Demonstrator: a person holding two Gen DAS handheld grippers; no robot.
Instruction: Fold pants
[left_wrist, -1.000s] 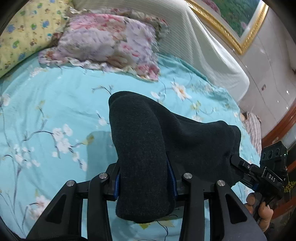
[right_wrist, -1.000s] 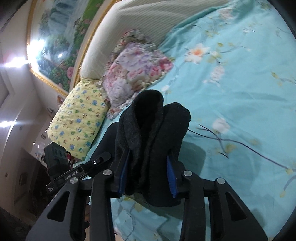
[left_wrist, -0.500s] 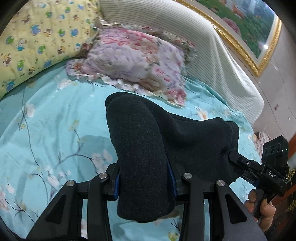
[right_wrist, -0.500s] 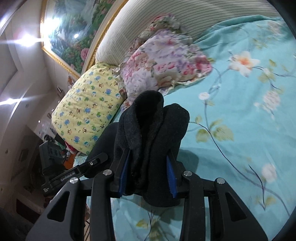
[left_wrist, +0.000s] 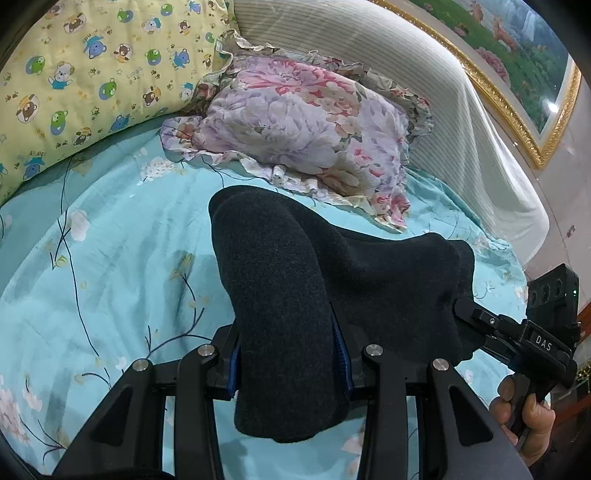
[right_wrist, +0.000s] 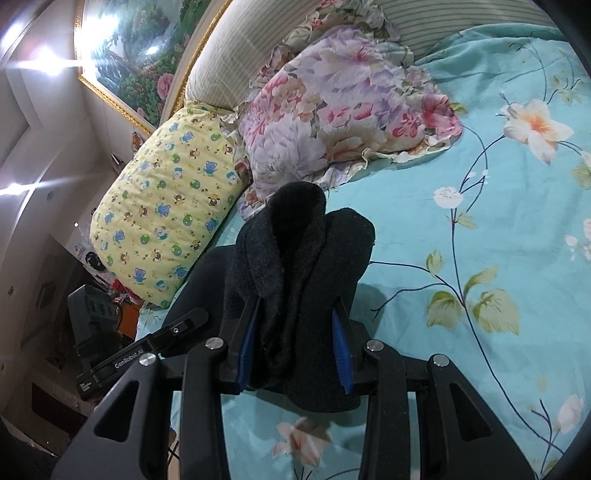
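**Pants held aloft between both grippers, over the bed**

The bed (left_wrist: 110, 258), under a teal flowered sheet, fills both views. At its head edge stands a striped headboard (left_wrist: 424, 92); against it lean a yellow pillow (left_wrist: 74, 74) toward one corner and a floral pillow (left_wrist: 314, 122) beside it, the two touching.

The pants (left_wrist: 288, 295), dark and fleecy, hang above the sheet, well short of the pillows, stretched between the two tools as a thick bundle of several layers. Their shadow on the sheet suggests they are lifted off it, though the lowest hem is hidden.

The left gripper (left_wrist: 288, 369) is clamped on one bunched end, blue pads pressed into the cloth. The right gripper (right_wrist: 295, 343) is clamped on the other end, where the layers stand up in a curl between the jaws. A hand (left_wrist: 524, 417) shows at the right tool's handle.

The step in hand looks like carrying the held edge over to lay a fold. To do it well, keep both grips firm and level so the span stays taut and the edge straight, lower both ends together onto open sheet away from the pillows, and release only once the layers rest flat. Thick fleece may spring back or slip unevenly, so a slow set-down should help.
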